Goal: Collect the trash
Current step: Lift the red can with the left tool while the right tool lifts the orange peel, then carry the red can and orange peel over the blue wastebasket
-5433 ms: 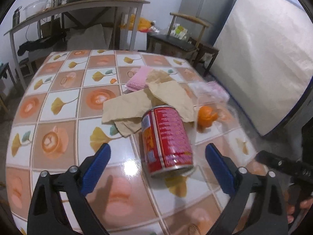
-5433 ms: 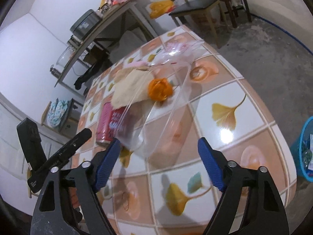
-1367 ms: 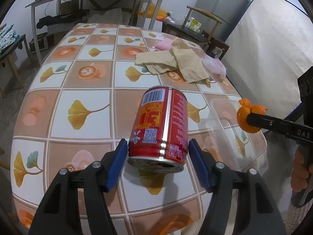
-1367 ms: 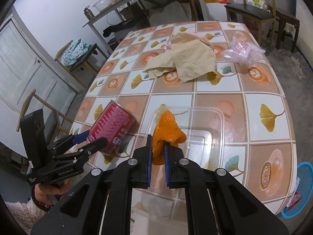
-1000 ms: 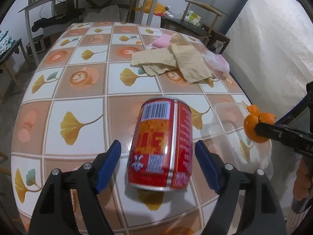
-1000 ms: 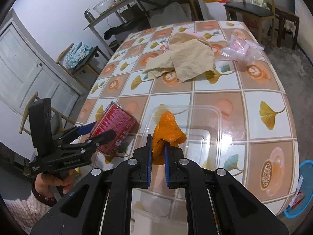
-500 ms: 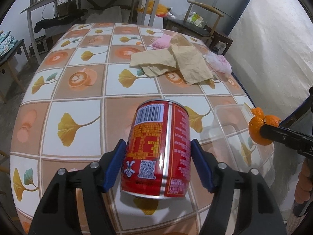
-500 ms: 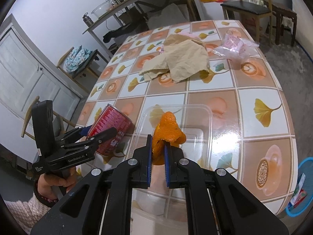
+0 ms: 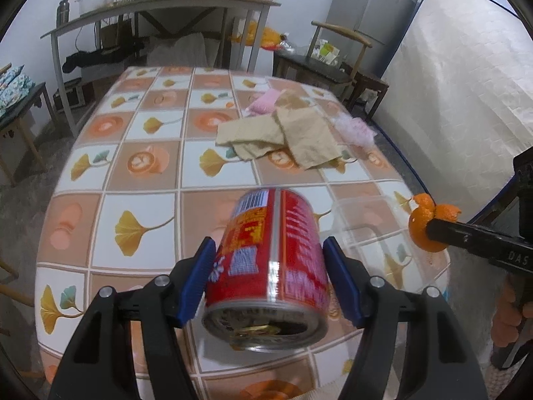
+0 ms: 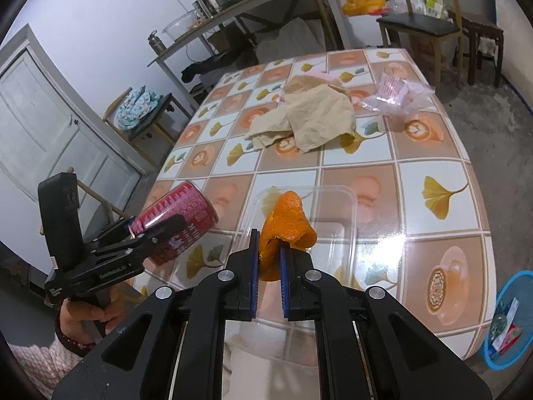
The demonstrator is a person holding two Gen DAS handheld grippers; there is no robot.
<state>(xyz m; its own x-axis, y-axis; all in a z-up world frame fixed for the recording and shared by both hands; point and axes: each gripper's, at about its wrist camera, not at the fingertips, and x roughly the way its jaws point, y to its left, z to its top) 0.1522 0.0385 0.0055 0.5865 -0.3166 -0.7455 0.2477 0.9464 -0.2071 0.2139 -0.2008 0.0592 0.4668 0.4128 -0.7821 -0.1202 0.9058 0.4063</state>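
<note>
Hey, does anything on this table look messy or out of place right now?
Yes. Crumpled brown paper lies heaped mid-table over something pink, with a crinkled plastic bag beside it. An empty clear container sits near the front edge.

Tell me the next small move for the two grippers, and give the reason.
Probably carry both loads right toward the blue trash basket on the floor past the table edge. The left gripper is clamped on the red drink can, the right gripper on the orange peel, both lifted off the patterned table, so neither can take more.
</note>
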